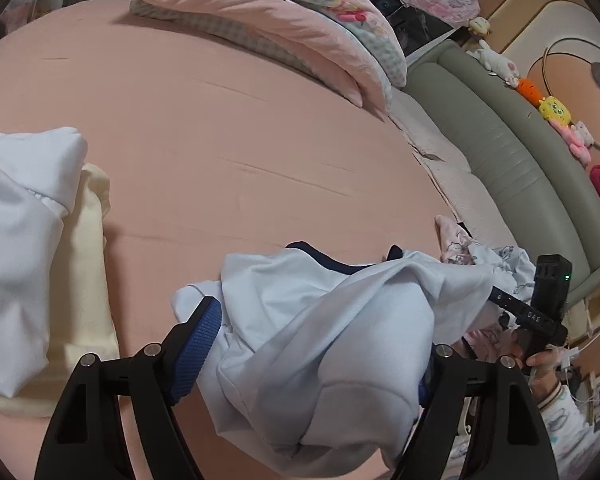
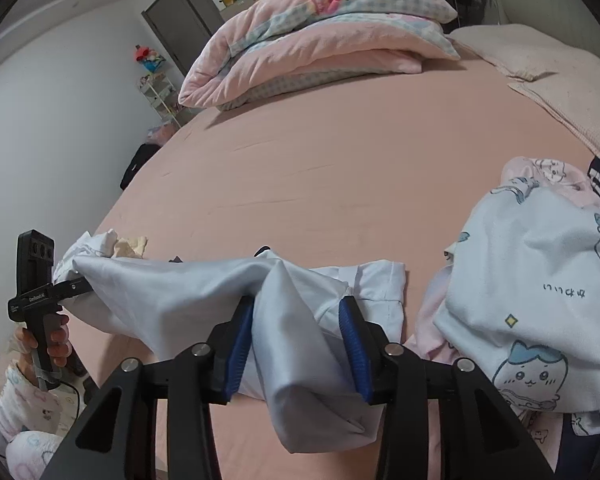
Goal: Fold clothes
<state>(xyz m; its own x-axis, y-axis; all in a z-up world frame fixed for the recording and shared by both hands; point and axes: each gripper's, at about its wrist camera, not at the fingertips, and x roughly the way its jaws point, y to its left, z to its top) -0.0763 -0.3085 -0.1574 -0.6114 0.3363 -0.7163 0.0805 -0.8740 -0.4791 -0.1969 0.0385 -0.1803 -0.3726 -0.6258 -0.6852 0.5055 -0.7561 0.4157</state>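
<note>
The left gripper (image 1: 316, 354) and right gripper (image 2: 296, 344) both stand open around the pale blue shirt (image 2: 220, 292) bunched near the bed's (image 2: 340, 184) front edge, so it may slump unfolded

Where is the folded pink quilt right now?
The folded pink quilt lies at the far end of the pink bed sheet, top centre in both wrist views, well beyond the pale blue garment that hangs between the two grippers.

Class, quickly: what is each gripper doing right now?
Left gripper: open, pale blue garment lying loose between its fingers.
Right gripper: open, same garment between.
</note>
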